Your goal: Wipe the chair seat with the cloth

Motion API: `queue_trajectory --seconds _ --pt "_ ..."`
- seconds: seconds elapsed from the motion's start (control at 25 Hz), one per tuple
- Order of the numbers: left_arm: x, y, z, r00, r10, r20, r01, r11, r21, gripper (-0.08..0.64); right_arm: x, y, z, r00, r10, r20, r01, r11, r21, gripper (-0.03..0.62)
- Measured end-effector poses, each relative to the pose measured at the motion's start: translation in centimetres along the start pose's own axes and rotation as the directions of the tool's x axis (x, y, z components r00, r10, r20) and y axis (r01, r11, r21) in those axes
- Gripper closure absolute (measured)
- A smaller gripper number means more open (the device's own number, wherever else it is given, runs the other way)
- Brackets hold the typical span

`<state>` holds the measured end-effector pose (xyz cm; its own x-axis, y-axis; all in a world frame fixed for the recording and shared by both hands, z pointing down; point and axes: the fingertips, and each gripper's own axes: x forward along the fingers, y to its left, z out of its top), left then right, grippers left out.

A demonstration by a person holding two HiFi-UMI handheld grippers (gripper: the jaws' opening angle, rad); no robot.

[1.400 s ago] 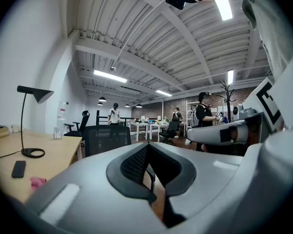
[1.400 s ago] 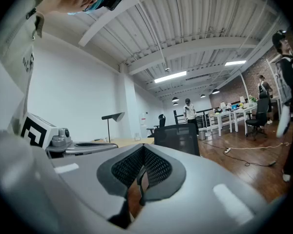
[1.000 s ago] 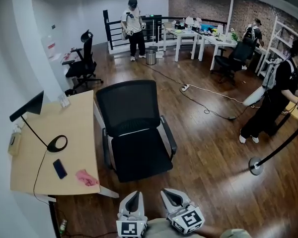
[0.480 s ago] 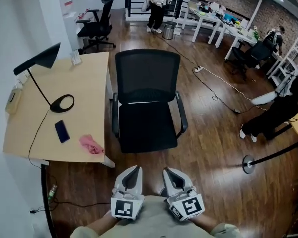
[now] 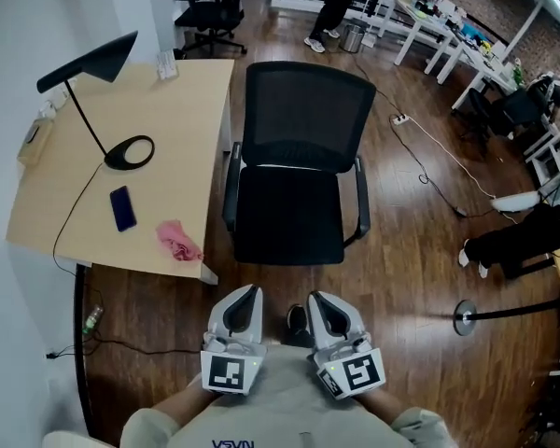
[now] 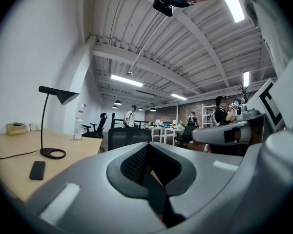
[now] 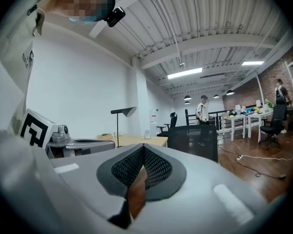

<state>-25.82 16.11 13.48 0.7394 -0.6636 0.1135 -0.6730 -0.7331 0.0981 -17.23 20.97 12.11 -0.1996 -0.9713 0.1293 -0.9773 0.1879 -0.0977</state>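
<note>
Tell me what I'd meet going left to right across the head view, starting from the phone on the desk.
phone → pink cloth → black chair → stanchion base

Pink cloth (image 5: 179, 241) — black chair (image 5: 294, 222)

You have bare brown wood floor (image 5: 275, 283) open up to the black mesh office chair (image 5: 303, 129); black armrests (image 5: 361, 199) flank its seat (image 5: 289, 227), pale wooden table (image 5: 182, 147) just left

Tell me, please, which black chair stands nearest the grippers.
The chair beside the desk, just ahead of the left gripper and right gripper; the black chair by the wall stands far off.
</note>
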Motion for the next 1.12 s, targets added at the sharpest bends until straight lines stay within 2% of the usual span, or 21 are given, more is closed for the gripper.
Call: queue_trajectory --seconds 0.24,0.44,0.56,0.72,0.92,1.12 --pt "3.3 -0.5 0.9 0.990 0.141 0.022 -0.141 0.990 0.014 0.555 2.3 -4.2 0.6 0.991 0.130 0.000 -0.130 0.991 -0.010 0.592" --pt "5.7 -1.4 0.6 0.962 0.273 0.009 -0.273 0.962 0.012 0.555 4.0 -7.1 0.6 0.966 0.258 -0.024 -0.258 0.966 -0.022 0.592" --pt "5.9 -1.0 0.3 0.931 0.365 0.004 -0.365 0.931 0.009 0.557 5.1 -8.1 0.9 0.945 0.326 -0.022 -0.327 0.945 -0.031 0.592" --pt "4.7 0.6 -0.4 0.879 0.476 -0.022 -0.476 0.879 0.015 0.557 7.3 -8.0 0.8 0.916 0.400 -0.026 -0.401 0.915 -0.038 0.592" --pt "2.6 4.7 -0.7 0.806 0.591 -0.026 -0.591 0.806 -0.006 0.555 11.0 -5.2 0.4 0.875 0.480 -0.062 -0.484 0.873 -0.060 0.592" --pt "1.4 10.7 -1.1 0.760 0.649 -0.021 -0.650 0.760 -0.026 0.555 15.2 -0.8 -0.7 0.843 0.523 -0.127 -0.534 0.840 -0.091 0.592"
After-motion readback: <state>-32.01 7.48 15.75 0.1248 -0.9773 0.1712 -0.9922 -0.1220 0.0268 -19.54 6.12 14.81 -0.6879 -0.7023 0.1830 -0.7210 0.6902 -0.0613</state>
